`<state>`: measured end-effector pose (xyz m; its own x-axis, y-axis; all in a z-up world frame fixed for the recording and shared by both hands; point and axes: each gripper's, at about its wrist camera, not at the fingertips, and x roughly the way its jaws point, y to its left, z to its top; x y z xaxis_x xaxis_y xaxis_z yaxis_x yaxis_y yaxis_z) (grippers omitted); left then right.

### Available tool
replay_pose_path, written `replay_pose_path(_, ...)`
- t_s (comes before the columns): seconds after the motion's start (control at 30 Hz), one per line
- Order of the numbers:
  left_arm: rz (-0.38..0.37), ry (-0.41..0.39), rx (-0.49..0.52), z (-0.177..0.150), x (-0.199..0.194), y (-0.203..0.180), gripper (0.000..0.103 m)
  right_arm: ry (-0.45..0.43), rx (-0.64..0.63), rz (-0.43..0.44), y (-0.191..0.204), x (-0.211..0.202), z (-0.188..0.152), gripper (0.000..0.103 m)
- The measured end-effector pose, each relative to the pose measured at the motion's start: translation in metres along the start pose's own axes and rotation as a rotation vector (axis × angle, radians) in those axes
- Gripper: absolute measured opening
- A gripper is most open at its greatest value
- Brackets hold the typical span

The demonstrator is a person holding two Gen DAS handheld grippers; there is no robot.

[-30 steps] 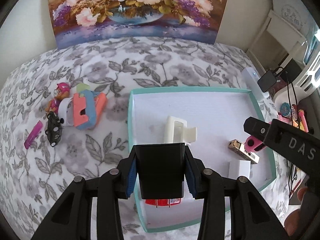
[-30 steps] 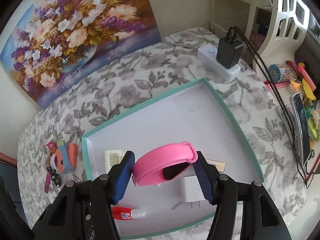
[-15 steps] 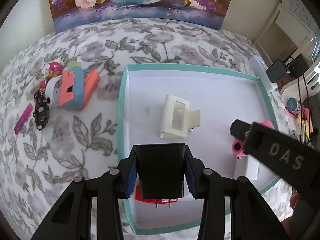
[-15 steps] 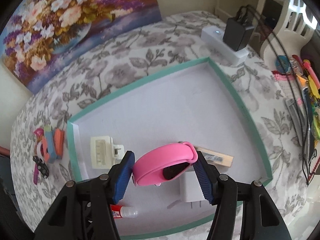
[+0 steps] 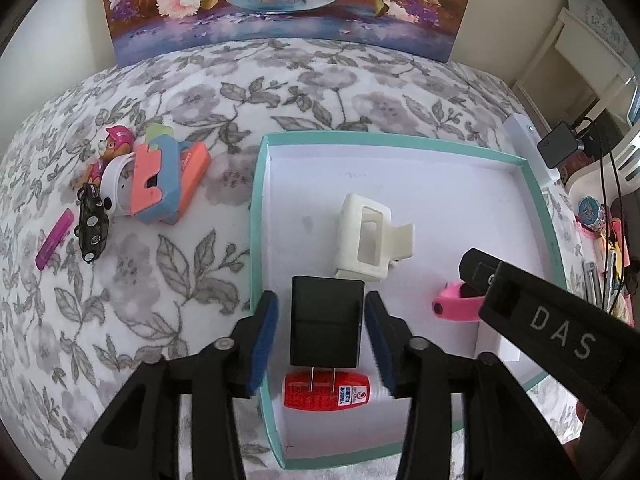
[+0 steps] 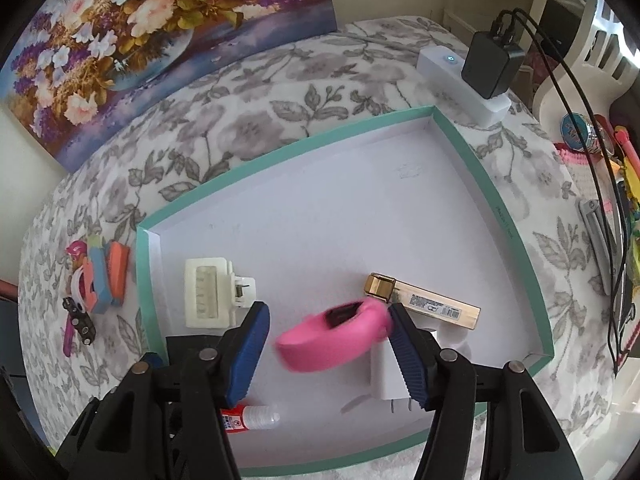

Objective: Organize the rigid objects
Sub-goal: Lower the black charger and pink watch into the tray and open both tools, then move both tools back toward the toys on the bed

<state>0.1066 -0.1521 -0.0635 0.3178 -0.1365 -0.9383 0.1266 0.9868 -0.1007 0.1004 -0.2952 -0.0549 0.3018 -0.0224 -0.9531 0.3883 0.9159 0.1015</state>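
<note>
— Both sets of jaws have just sprung wide over the teal-rimmed box [image 5: 256, 216]. A second ago each was clamped on something.

— Right. The left gripper [image 5: 320, 344] let go of the black charger [image 5: 326, 326], a matte block now lying in the box's near left corner, prongs over the red glue bottle [image 5: 326, 394].

— And the right gripper [image 6: 328, 354]?

— Open too; the pink band [image 6: 334, 334], smooth and rounded, is blurred, probably dropping beside the gold bar [image 6: 424, 300].

— Two more stowed, then. The toys left of the box remain.
</note>
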Motion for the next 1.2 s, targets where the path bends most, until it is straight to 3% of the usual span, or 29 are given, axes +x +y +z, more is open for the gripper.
replay_pose_path(0.03,-0.007,-0.003,-0.002,0.000,-0.001,0.000,0.061,-0.001,-0.001,0.005,0.000,-0.001,0.000,0.066)
replay_pose_path(0.2,-0.017,-0.017,-0.007,0.002,-0.009,0.000,0.062,-0.017,0.008,0.021,0.000,-0.011,0.002,0.066)
replay_pose_path(0.4,-0.025,-0.038,-0.026,0.005,-0.020,0.006,0.063,-0.099,0.008,0.022,0.002,-0.038,0.004,0.066)
replay_pose_path(0.47,-0.019,-0.047,-0.042,0.007,-0.024,0.012,0.073,-0.118,0.010,0.019,0.003,-0.045,0.004,0.066)
replay_pose_path(0.57,-0.004,-0.053,-0.072,0.009,-0.027,0.023,0.074,-0.136,0.019,0.021,0.001,-0.049,0.005,0.066)
replay_pose_path(0.8,0.049,-0.057,-0.221,0.012,-0.030,0.068,0.075,-0.095,0.038,0.014,-0.003,-0.035,0.004,0.066)
replay_pose_path(1.03,0.120,-0.057,-0.327,0.011,-0.032,0.105,0.076,-0.082,-0.025,0.001,0.016,-0.030,0.000,0.067)
replay_pose_path(1.13,0.137,-0.051,-0.367,0.010,-0.032,0.119,0.089,-0.075,-0.061,0.001,0.028,-0.027,-0.003,0.069)
replay_pose_path(1.2,0.139,-0.049,-0.393,0.009,-0.032,0.127,0.090,-0.066,-0.077,0.013,0.035,-0.025,-0.005,0.072)
